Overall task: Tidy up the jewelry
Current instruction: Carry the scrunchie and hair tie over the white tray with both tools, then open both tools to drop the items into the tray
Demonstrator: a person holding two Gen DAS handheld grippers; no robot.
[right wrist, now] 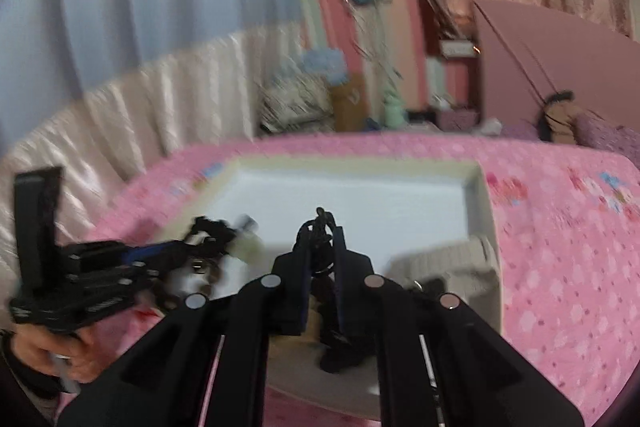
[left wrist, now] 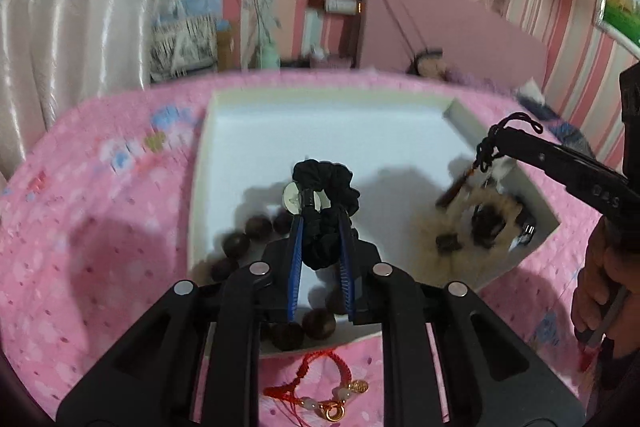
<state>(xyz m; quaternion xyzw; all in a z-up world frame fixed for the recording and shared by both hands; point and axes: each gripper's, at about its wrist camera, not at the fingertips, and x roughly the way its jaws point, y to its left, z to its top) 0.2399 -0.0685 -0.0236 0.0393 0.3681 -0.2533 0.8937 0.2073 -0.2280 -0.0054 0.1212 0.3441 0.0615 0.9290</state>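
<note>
While held, scrunchie (left wrist: 325,203) above tray (left wrist: 320,115), beads (left wrist: 236,245) inside

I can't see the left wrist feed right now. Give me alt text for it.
The left gripper holds a black scrunchie above a white tray on a pink bedspread. Brown beads lie in the tray; the right gripper dangles a black cord over a furry item.

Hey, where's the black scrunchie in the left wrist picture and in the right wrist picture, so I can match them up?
Left wrist view: the black scrunchie sits at center, pinched between the blue fingers of the left gripper, above the white tray.
Right wrist view: it is a blurred dark bunch at left, at the left gripper's tip.
Shared landmark: the white tray on the pink bedspread.
</note>
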